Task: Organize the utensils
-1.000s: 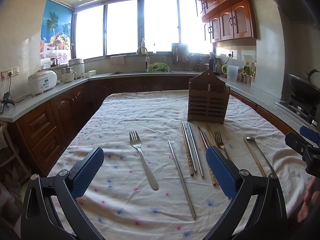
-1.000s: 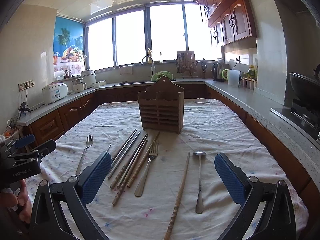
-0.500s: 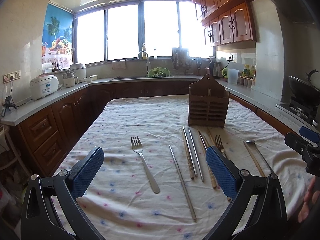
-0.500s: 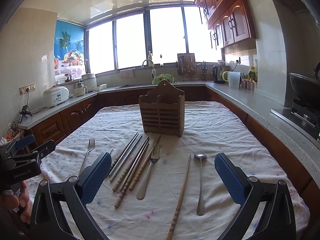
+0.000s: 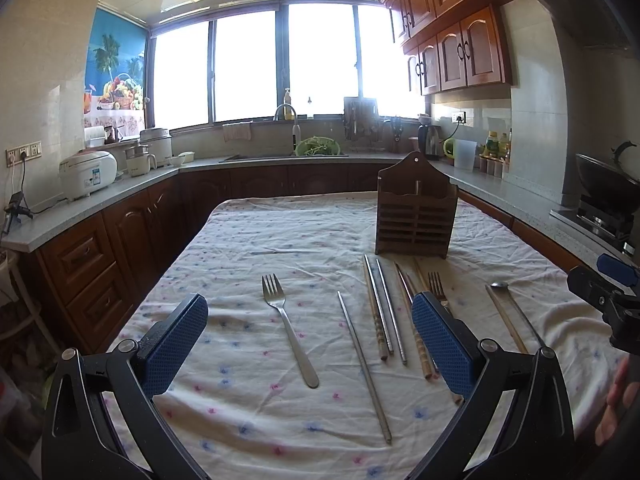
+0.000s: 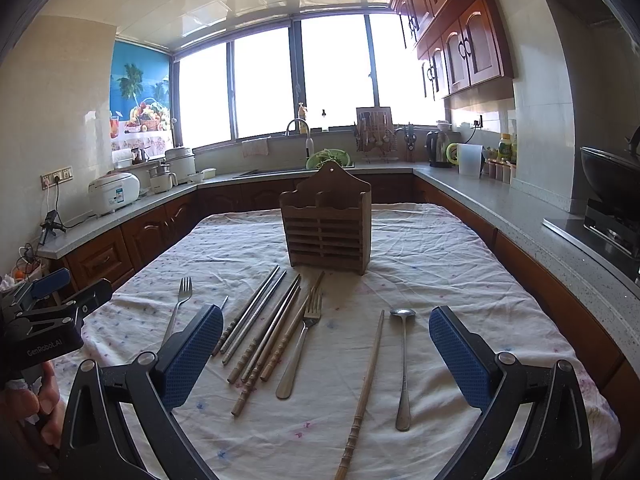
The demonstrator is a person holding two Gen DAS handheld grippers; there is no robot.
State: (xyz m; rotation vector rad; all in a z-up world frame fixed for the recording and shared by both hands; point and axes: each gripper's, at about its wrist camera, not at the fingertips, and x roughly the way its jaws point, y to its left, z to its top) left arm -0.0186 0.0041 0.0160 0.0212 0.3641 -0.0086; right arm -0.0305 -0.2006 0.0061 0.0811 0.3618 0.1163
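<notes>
At the left edge of my right wrist view, my left gripper [image 6: 44, 320] carries white lettering on its black body that reads "GenRobot.AI". The rice cooker [image 6: 114, 193] further up on the left has a blue-and-white label, too small to read.

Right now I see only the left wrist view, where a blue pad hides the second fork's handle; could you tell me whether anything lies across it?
Observer: Nothing does. The second fork lies flat with its handle bare, and the bundle of chopsticks is beside it.
Operator: Thank you. Is the right gripper open?
Observer: Yes, the right gripper is wide open and holds nothing.
Operator: How does the spoon lie there?
Observer: The spoon lies bowl towards the holder, apart from the lone wooden chopstick on its left.
</notes>
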